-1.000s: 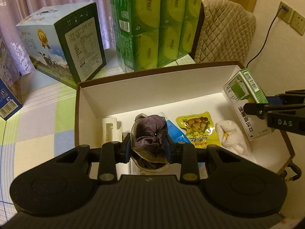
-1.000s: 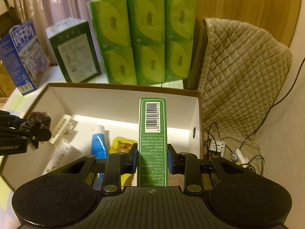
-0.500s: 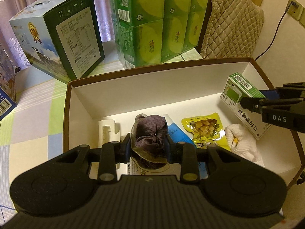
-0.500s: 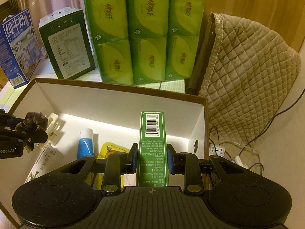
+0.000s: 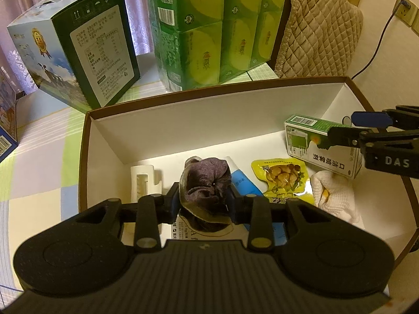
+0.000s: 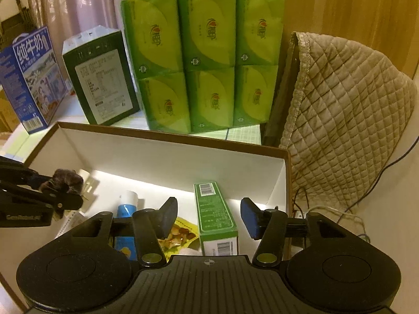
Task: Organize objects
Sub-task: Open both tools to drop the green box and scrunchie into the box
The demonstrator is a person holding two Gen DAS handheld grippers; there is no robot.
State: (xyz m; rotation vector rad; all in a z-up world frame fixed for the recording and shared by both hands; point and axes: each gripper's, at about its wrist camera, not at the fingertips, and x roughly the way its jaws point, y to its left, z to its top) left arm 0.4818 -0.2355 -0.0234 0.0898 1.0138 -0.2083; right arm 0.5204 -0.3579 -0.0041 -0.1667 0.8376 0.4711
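Brown-rimmed white cardboard box point(image 5: 162, 120): matt paperboard walls, smooth. Bunched purple-grey knit cloth point(image 5: 207, 183): soft, fuzzy, matt. Left claw point(image 5: 203, 200): matt black plastic, ribbed body, brass-look rivets. Right claw point(image 6: 208, 217): same black plastic, blue rubbery pads point(image 6: 248, 218). Green printed carton point(image 6: 214, 209): smooth paperboard, slight sheen. Yellow snack pouch point(image 5: 281, 178): glossy plastic film. White waffle-knit cloth point(image 5: 332, 196): rough, matt. Blue-and-white tube point(image 6: 125, 209): smooth plastic. Green tissue multipack point(image 6: 204, 57): shiny plastic wrap. Dark green milk carton box point(image 5: 78, 49): satin printed cardboard. Beige quilted cover point(image 6: 345, 110): stitched fabric, matt. Counter cloth in pastel checks point(image 5: 39, 157): smooth.
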